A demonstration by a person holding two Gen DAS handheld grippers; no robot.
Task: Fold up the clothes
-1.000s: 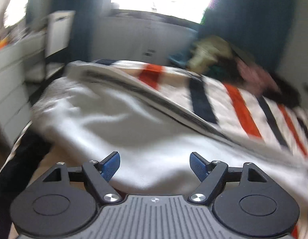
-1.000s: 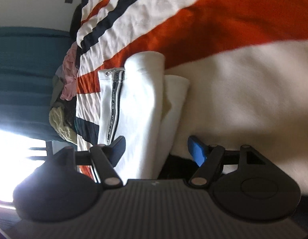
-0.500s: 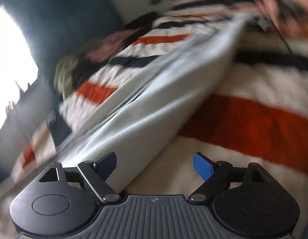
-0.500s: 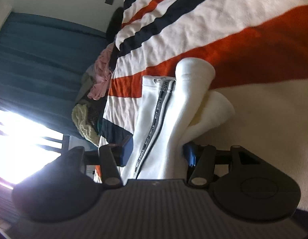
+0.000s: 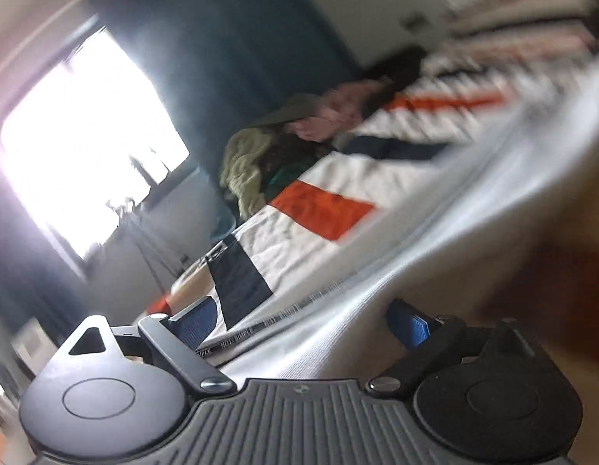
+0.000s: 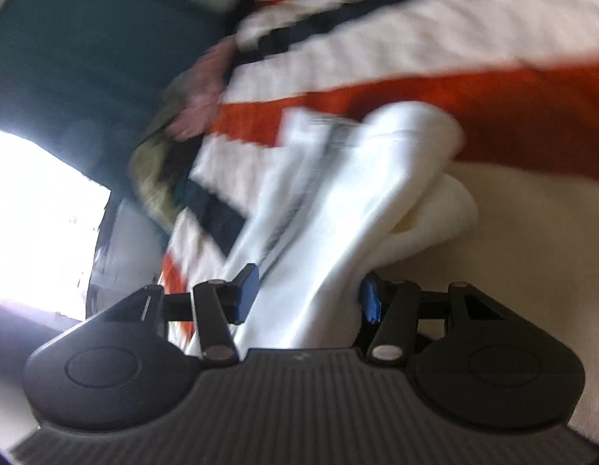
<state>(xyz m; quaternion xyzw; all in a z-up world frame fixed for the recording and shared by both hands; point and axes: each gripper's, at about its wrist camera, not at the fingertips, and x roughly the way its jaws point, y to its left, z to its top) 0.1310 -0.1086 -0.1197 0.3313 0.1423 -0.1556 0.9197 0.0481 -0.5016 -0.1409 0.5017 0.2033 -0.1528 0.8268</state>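
Note:
A white garment with a dark striped side band (image 6: 338, 201) lies in a long folded bundle on the striped bedspread (image 6: 473, 93). My right gripper (image 6: 309, 296) is shut on its near end, and the fabric fills the gap between the blue pads. In the left wrist view the same white garment (image 5: 435, 263) runs from the lower middle up to the right. It passes between the wide-apart fingers of my open left gripper (image 5: 301, 323). Both views are motion-blurred.
A pile of loose clothes (image 5: 284, 155) in green, pink and dark colours sits at the far end of the bed, also seen as the clothes pile (image 6: 175, 135). Behind it are dark teal curtains (image 5: 229, 58) and a bright window (image 5: 86, 147).
My left gripper swung round from the bed's side to look along the garment. My right gripper's fingers narrowed onto the garment's end, and the view tilted.

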